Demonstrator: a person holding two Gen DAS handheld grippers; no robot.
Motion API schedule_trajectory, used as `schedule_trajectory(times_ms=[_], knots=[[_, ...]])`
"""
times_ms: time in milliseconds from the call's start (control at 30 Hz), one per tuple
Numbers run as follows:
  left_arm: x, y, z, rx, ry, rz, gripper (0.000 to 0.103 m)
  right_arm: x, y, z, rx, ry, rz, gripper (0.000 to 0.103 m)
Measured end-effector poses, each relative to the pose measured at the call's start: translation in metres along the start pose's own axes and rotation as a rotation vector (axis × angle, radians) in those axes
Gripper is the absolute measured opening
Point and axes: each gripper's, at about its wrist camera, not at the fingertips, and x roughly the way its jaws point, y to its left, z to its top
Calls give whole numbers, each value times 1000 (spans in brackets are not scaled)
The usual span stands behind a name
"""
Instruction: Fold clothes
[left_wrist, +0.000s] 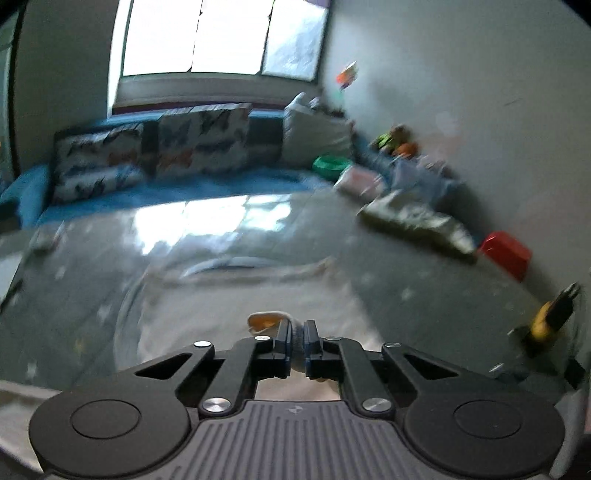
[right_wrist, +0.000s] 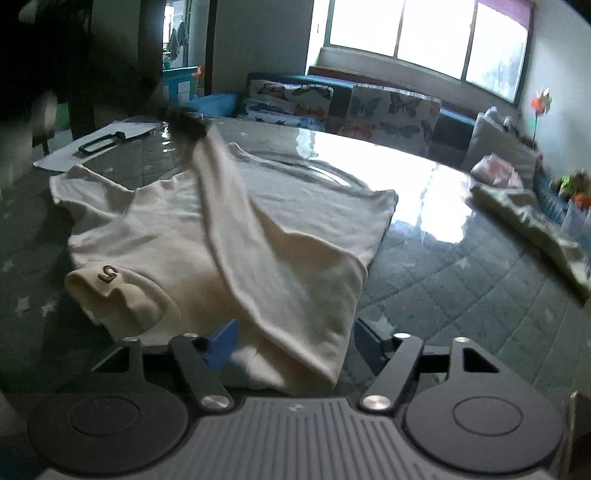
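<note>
A cream long-sleeved top lies spread on the glass-covered table. One part of it is lifted in a taut band toward the far left, where my left gripper shows as a dark blur. In the left wrist view my left gripper is shut on a fold of the cream top, above the table. My right gripper is open, its blue fingers on either side of the top's near edge. A cuff with a small brown emblem lies at the near left.
A folded greenish garment lies at the table's right side, also in the left wrist view. A pink item, a red box and toys line the right wall. Paper with a black object lies far left. A cushioned bench stands behind.
</note>
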Motion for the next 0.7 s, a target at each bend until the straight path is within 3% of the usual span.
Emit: schedule_trajectory(times_ms=[133,400,500,700], knots=[[-7,-22,25,35,-35,-52,7,9,9,3,-36,-36,-53,77],[-20,-63,53,114,-119,-136,7,18,13,5,-70,-92,-278,77],[-19,-70,52,121,-121,-152,7,22,6,-2,-86,-71,-380,77],[-11,-81,49,135,-107,-175,7,22,-1,-1,-54,-74,-407,78]])
